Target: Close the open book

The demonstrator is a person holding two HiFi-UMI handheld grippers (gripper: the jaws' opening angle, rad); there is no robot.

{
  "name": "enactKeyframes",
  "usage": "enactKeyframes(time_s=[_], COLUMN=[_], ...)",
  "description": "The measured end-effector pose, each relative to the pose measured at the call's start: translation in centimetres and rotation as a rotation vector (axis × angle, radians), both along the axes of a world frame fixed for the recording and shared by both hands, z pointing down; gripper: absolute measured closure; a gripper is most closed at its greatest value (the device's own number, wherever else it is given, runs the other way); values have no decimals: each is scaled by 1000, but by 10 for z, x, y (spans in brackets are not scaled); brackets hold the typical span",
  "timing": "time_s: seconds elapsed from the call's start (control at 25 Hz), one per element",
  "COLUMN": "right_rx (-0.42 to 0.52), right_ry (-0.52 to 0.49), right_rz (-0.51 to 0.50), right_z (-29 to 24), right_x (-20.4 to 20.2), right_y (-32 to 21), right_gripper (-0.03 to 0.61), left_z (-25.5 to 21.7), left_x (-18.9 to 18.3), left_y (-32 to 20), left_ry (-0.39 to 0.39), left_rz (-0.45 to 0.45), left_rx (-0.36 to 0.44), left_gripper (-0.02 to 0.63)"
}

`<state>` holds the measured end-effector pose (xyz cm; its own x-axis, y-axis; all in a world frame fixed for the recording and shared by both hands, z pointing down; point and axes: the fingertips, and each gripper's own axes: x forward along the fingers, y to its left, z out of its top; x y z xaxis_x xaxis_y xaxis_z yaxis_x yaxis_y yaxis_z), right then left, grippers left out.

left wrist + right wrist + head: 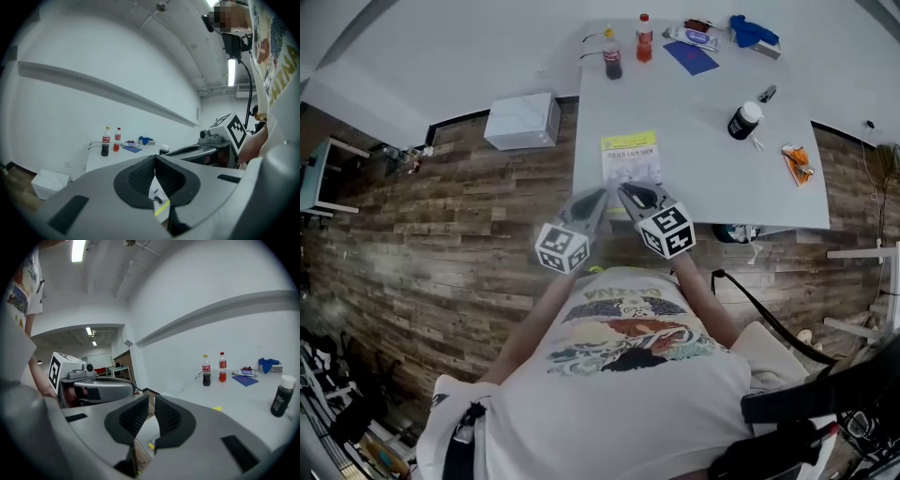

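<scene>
Head view: book (630, 159) lay flat on white table (703, 178), near the table's front edge, yellow band at its far end, w/ cover up. It looked closed, though fine print was too small to read.

Both grippers were held side by side over the book's near edge, pointing away from the person. L gripper (602, 195) sat on the left, R gripper (624, 189) just beside it, marker cubes toward the person's chest.

Left gripper view: L gripper (154, 157) had its jaws pressed together at the tips, nothing b/w them. The book (157, 197) showed below through the slot under the pads, apart from the tongs. R gripper (220, 140) appeared at the right, close by.

Right gripper view: R gripper (152, 399) had pads a narrow gap apart, not touching, nothing in b/w. A yellow corner of the book (216, 408) peeked past the right jaw. L gripper (89, 385) was at the left.

Far end of table held a cola bottle (611, 58), a red drink bottle (644, 39) beside it, and a blue folder (691, 58). A black bottle w/ white cap (743, 120) stood toward the right. A white box (523, 120) sat on the wood floor (441, 225) left of the table.
</scene>
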<state>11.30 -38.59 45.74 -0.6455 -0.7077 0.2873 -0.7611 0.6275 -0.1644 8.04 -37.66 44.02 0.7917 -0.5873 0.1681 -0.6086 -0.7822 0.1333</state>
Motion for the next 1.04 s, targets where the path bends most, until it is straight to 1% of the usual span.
enactKeyframes(time_s=[0.12, 0.32, 0.44, 0.8, 1.04], right_rx=[22, 44, 47, 58, 59], right_ry=[22, 10, -1, -14, -15], right_rz=[-6, 3, 14, 28, 16], right_z=[-4, -11, -11, -14, -11], right_x=[0, 5, 9, 20, 18], right_y=[-2, -7, -5, -2, -3], right_gripper=[540, 541, 541, 541, 541], left_z=[-5, -10, -12, -15, -13], left_x=[4, 13, 15, 26, 31], left_y=[2, 6, 7, 4, 4], left_ry=[6, -14, -16, -33, -48], left_rz=[1, 4, 0, 3, 16], left_rx=[13, 61, 76, 92, 105], left_gripper=[601, 603, 601, 601, 601])
